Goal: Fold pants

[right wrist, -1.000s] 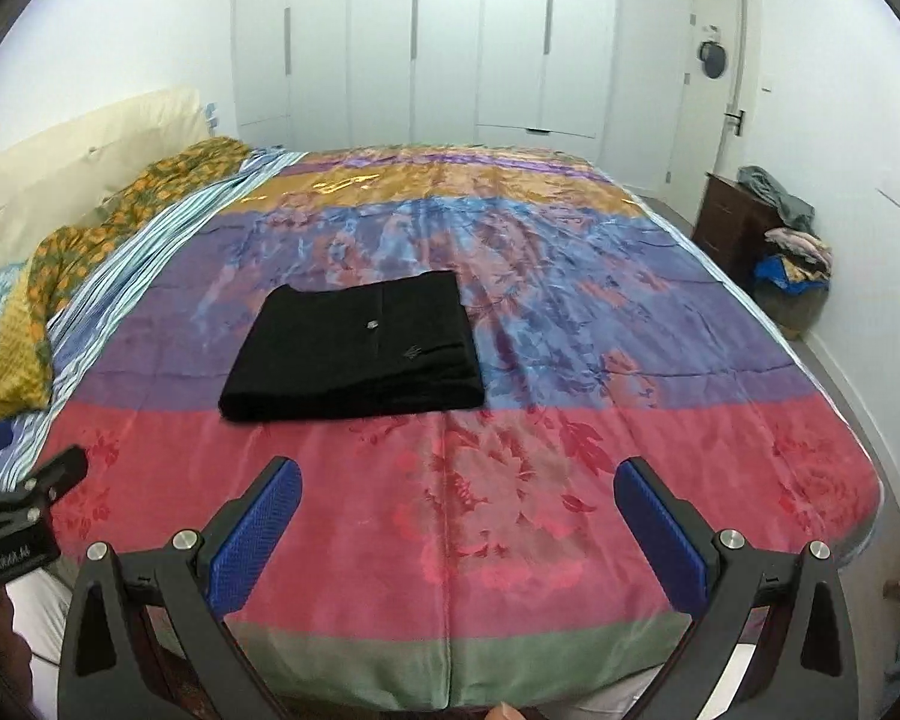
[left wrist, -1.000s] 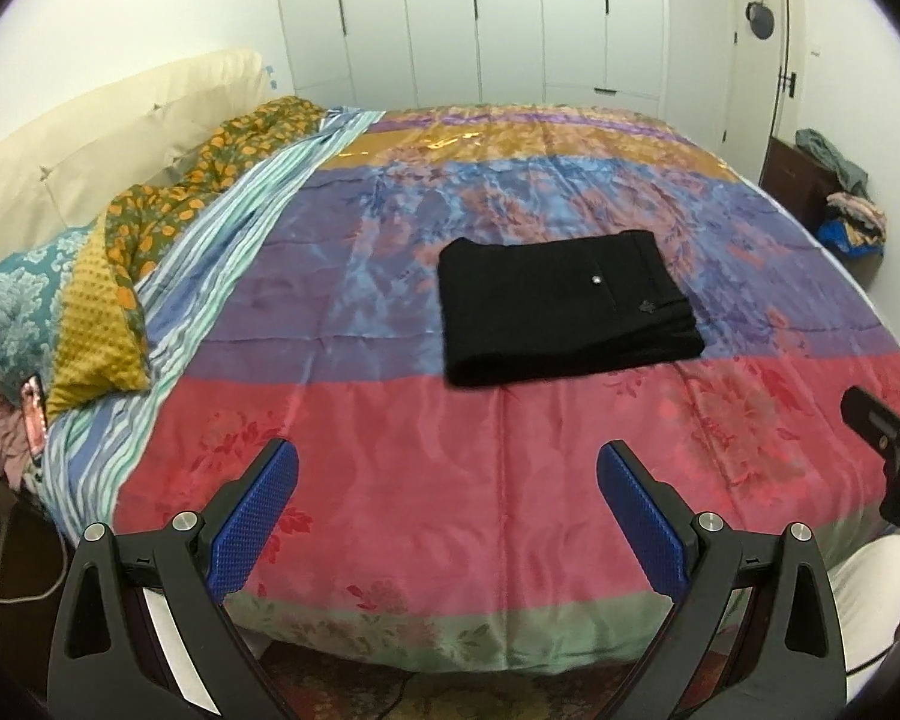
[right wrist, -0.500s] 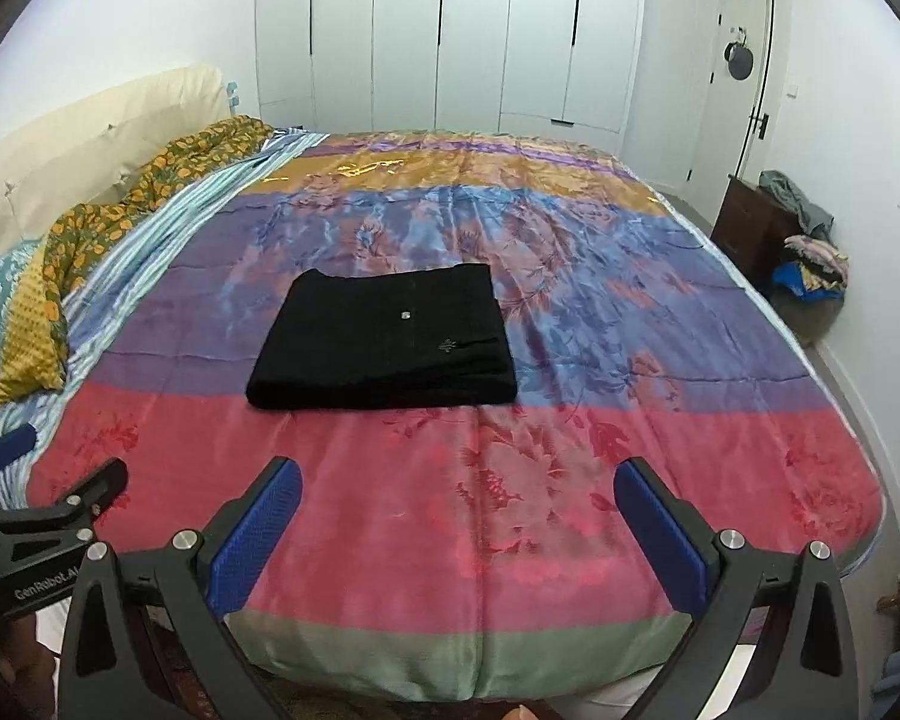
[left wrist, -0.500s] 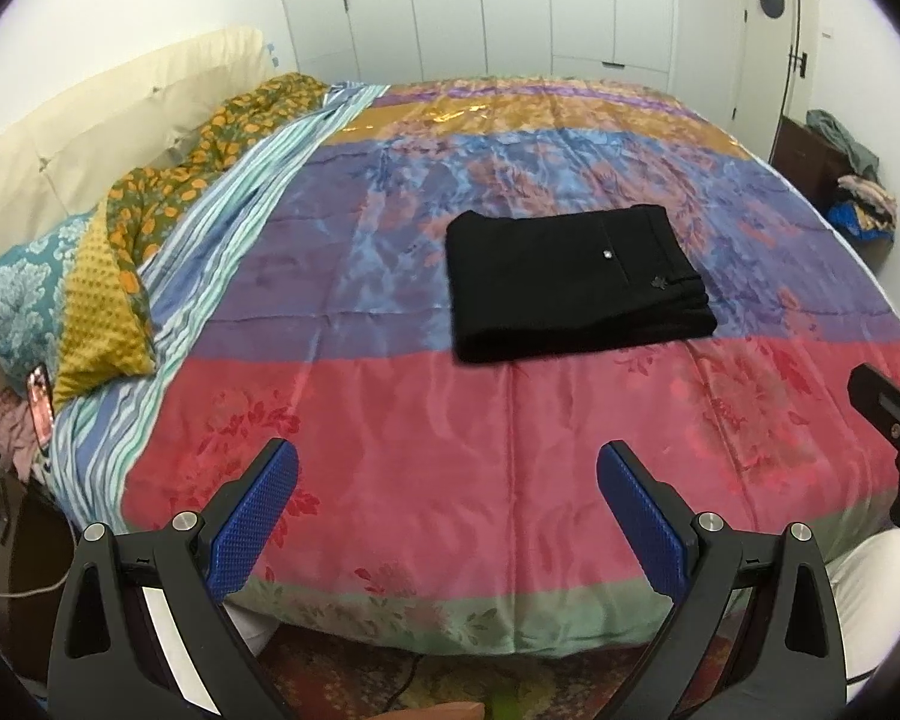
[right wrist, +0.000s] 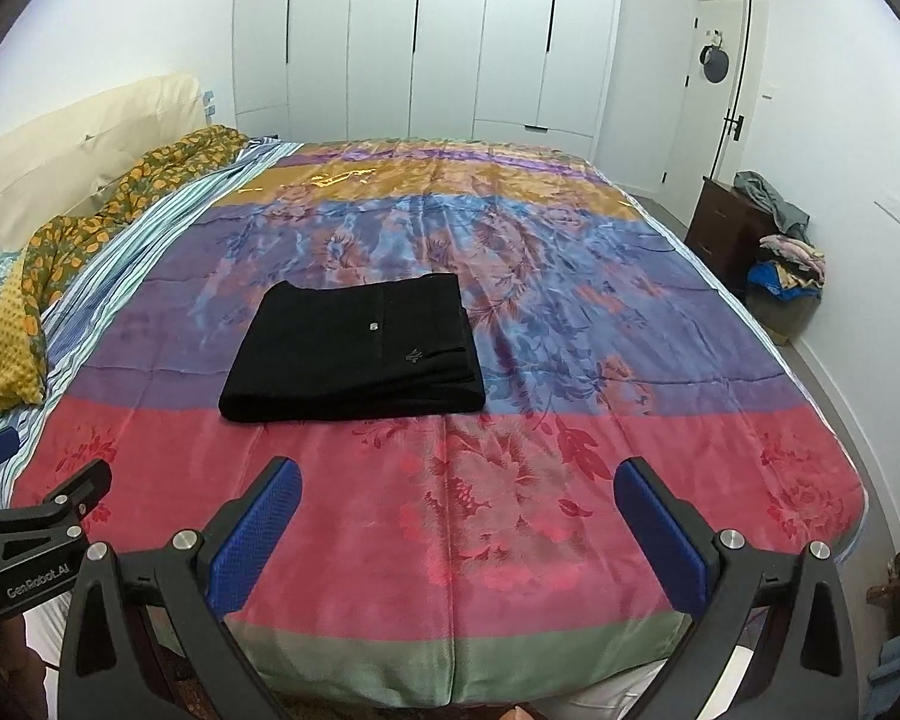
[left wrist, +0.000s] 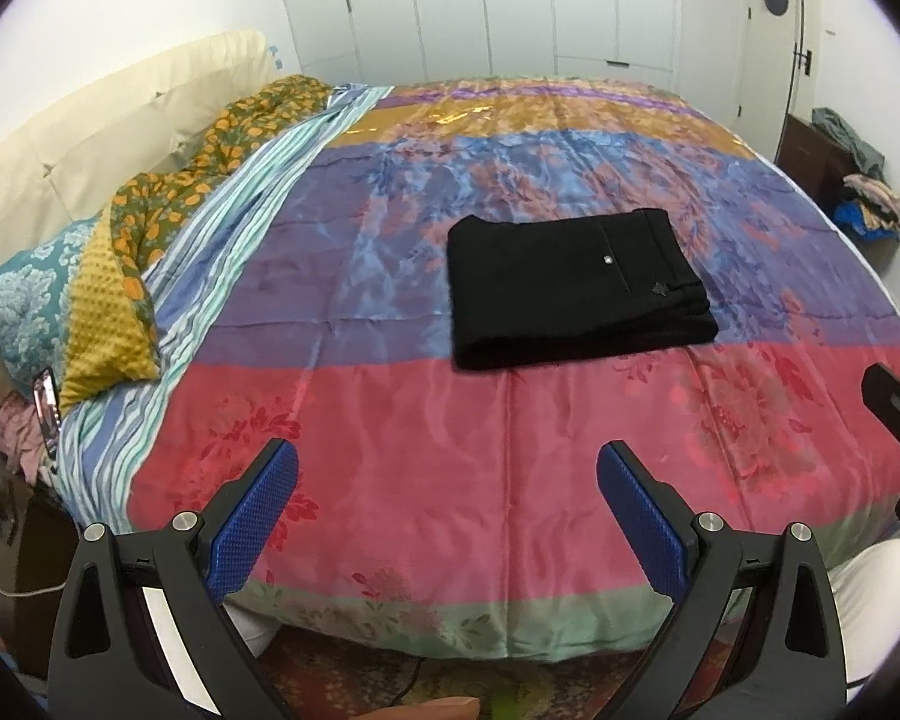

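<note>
Black pants (left wrist: pixel 576 285) lie folded into a flat rectangle on the colourful striped bedspread (left wrist: pixel 390 420), near the middle of the bed; they also show in the right wrist view (right wrist: pixel 360 351). My left gripper (left wrist: pixel 447 471) is open and empty, held above the near edge of the bed, well short of the pants. My right gripper (right wrist: pixel 459 489) is open and empty, also above the near edge, to the right of the pants. The left gripper's body shows at the left edge of the right wrist view (right wrist: pixel 36 534).
Pillows (left wrist: pixel 108 276) and a cream headboard (left wrist: pixel 108 126) line the left side. A dark nightstand with piled clothes (right wrist: pixel 768 234) stands at the right by the door. White wardrobes (right wrist: pixel 426 36) fill the far wall. A phone (left wrist: pixel 47 402) lies at the bed's left edge.
Both grippers have drawn back and risen from the bed, so the pants look farther off. The pants have not moved. Both grippers stay open.
</note>
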Available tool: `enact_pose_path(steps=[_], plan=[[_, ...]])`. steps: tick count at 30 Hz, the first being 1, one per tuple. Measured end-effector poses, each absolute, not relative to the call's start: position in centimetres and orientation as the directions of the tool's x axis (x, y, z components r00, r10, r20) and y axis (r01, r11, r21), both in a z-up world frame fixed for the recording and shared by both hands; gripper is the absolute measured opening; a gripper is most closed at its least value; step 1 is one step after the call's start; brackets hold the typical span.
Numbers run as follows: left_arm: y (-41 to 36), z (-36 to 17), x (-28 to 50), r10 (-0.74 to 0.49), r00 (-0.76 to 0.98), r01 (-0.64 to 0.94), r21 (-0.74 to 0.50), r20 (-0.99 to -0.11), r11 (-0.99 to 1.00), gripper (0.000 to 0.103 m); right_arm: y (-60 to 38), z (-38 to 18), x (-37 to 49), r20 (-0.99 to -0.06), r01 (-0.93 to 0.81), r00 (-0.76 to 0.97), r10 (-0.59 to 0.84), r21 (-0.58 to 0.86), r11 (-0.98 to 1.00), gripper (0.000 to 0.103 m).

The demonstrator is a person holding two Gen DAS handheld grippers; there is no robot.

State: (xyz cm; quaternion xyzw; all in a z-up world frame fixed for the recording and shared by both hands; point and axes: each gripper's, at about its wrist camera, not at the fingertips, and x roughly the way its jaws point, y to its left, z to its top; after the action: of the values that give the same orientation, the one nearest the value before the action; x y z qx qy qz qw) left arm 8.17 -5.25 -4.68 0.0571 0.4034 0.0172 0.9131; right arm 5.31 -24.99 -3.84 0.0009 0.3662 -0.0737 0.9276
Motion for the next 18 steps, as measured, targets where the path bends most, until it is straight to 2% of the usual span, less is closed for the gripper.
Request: enact_pose_path(steps=[18], plan=[[-5.51, -4.12, 8.14, 0.086, 0.675, 0.019, 0.133, -0.733, 0.991, 0.1, -24.69, -3.11, 5.21, -0.67, 0.122, 0.729, -0.139, -0.073, 0.99, 0.103]])
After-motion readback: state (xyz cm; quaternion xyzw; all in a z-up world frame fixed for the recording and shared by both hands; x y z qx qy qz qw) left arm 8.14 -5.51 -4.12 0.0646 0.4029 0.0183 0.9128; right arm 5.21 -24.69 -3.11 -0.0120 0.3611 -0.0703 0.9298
